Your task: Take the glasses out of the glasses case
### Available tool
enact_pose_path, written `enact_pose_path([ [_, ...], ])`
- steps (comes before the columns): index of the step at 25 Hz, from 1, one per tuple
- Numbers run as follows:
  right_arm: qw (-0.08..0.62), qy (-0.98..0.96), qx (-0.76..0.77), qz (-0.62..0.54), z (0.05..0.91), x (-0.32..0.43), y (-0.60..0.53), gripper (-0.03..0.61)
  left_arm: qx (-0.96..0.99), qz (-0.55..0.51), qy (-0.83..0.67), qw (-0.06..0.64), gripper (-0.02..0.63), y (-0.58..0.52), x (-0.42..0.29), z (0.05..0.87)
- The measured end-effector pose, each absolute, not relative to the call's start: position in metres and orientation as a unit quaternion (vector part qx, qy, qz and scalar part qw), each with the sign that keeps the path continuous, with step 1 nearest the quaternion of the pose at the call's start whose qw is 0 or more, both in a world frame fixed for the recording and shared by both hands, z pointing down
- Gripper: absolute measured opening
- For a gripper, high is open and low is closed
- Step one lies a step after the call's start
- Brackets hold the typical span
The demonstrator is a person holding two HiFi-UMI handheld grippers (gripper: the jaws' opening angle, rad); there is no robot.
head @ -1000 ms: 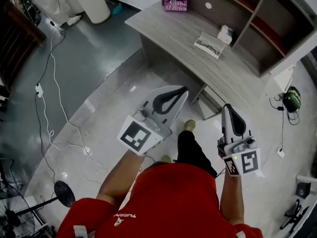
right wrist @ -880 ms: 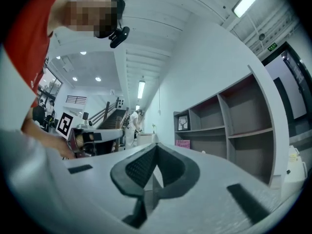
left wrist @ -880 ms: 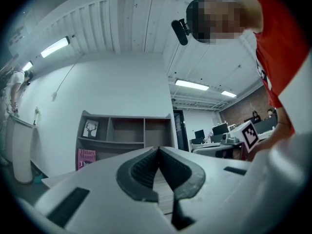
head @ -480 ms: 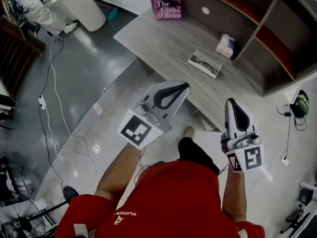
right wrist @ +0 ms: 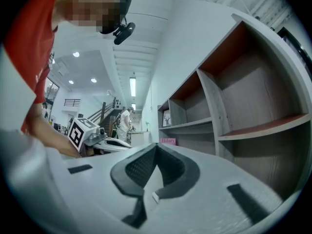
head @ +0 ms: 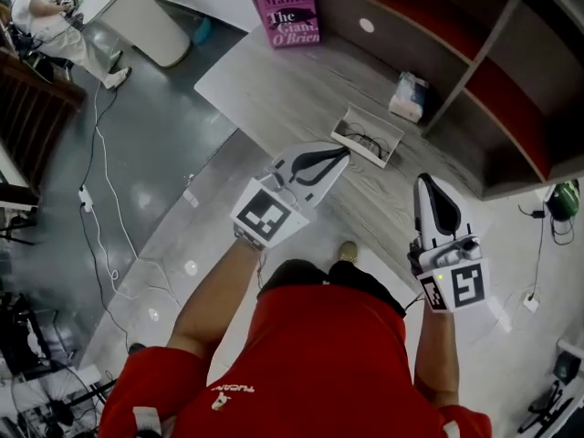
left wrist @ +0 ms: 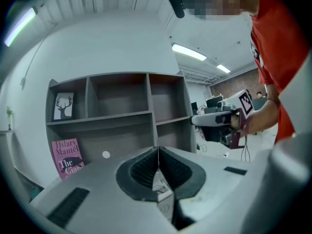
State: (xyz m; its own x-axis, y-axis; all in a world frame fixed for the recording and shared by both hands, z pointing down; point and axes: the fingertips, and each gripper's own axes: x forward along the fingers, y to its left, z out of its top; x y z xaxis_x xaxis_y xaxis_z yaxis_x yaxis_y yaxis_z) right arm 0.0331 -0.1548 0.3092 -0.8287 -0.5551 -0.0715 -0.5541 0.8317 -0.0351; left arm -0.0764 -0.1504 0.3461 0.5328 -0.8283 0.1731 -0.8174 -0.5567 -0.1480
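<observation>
The left gripper (head: 341, 154) and right gripper (head: 426, 183) were closed, empty, near the open glasses case (head: 391, 143); glasses (head: 366, 140) inside it judged light, fragile, best taken by the bridge

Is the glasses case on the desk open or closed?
Open: the glasses case lies with its inside facing up, and the glasses show in it.

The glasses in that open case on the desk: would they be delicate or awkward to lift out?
Probably light and fragile: the glasses show only a thin dark frame. The shallow open case looks light too, so it may slide on the smooth desk if nudged.
</observation>
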Motion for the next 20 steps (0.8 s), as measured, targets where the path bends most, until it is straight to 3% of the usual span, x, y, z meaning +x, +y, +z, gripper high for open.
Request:
enact_pose_path([
  [17, 0.021, 0.926, -0.377, -0.024, 0.326, 0.048, -0.197, 0.005, -0.906, -0.319, 0.278, 0.007, 0.014, -0.247, -0.054, 0.456],
  [20, 0.019, 0.919, -0.393, -0.026, 0.33, 0.048, -0.203, 0.005, -0.905, -0.352, 0.24, 0.008, 0.041, -0.255, -0.054, 0.473],
])
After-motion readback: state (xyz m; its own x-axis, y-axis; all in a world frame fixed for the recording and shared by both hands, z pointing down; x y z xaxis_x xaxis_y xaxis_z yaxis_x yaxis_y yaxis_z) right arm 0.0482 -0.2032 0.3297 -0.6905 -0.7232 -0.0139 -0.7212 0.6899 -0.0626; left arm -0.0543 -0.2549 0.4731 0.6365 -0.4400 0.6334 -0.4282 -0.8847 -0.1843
